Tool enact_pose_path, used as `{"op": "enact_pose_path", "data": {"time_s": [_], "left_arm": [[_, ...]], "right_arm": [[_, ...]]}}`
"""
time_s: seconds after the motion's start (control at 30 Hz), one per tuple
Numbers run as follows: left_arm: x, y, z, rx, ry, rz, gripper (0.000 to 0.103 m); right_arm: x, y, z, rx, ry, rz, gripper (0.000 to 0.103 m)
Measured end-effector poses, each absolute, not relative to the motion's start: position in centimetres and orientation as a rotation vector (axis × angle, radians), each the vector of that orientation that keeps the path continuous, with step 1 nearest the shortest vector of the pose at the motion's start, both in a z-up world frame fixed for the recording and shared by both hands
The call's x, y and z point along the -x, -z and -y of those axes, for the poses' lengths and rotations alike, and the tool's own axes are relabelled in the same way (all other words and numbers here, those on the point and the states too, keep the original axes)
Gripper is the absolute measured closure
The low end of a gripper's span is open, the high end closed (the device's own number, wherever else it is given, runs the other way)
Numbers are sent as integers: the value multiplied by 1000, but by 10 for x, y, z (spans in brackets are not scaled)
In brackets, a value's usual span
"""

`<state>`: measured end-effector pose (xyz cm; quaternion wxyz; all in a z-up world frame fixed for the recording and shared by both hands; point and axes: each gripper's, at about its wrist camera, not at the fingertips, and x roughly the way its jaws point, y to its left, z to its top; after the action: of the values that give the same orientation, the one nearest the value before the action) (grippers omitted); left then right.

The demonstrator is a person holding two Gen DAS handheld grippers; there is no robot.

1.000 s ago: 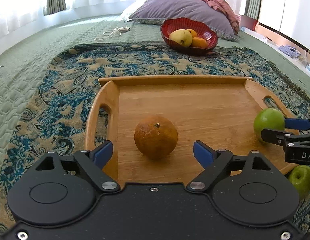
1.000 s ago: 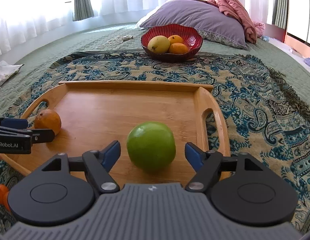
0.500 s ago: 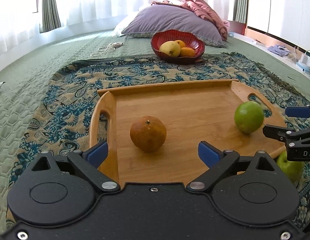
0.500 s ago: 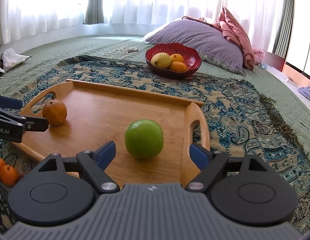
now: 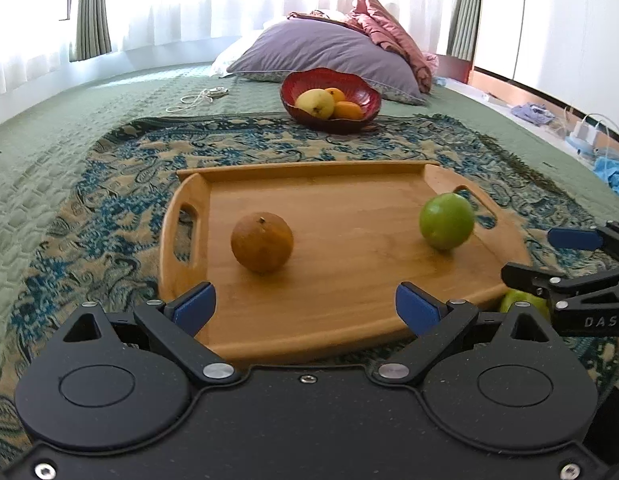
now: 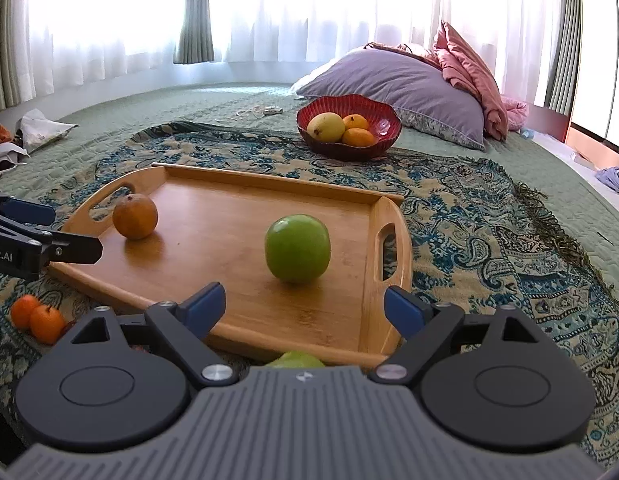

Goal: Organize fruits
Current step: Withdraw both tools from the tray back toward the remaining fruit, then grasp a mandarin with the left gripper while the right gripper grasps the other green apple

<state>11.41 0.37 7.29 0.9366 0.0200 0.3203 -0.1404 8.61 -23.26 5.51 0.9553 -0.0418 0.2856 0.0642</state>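
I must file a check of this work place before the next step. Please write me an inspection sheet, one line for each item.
Surface: wooden tray on a patterned cloth over a green bedcover.
Job's things: brown orange and green apple on the tray, apart; second apple and two small oranges on the cloth; red bowl of fruit behind.
Clutter: crumpled paper far left.
Grippers: left gripper and right gripper open, empty; the right's jaws have just been opening.
Cables: white cord on the bedcover.
Surroundings: pillow, curtains.

Sunlit white curtains (image 6: 309, 12); green quilted bed (image 5: 37, 152); purple pillow (image 6: 401, 84).
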Motion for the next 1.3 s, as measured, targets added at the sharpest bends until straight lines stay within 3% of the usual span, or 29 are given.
{"op": "enact_pose_path", "data": {"time_s": [1.3], "left_arm": [[-20, -33, 26, -45, 386, -597, 0]], "right_arm": [[-41, -11, 241, 34, -147, -540, 9]]}}
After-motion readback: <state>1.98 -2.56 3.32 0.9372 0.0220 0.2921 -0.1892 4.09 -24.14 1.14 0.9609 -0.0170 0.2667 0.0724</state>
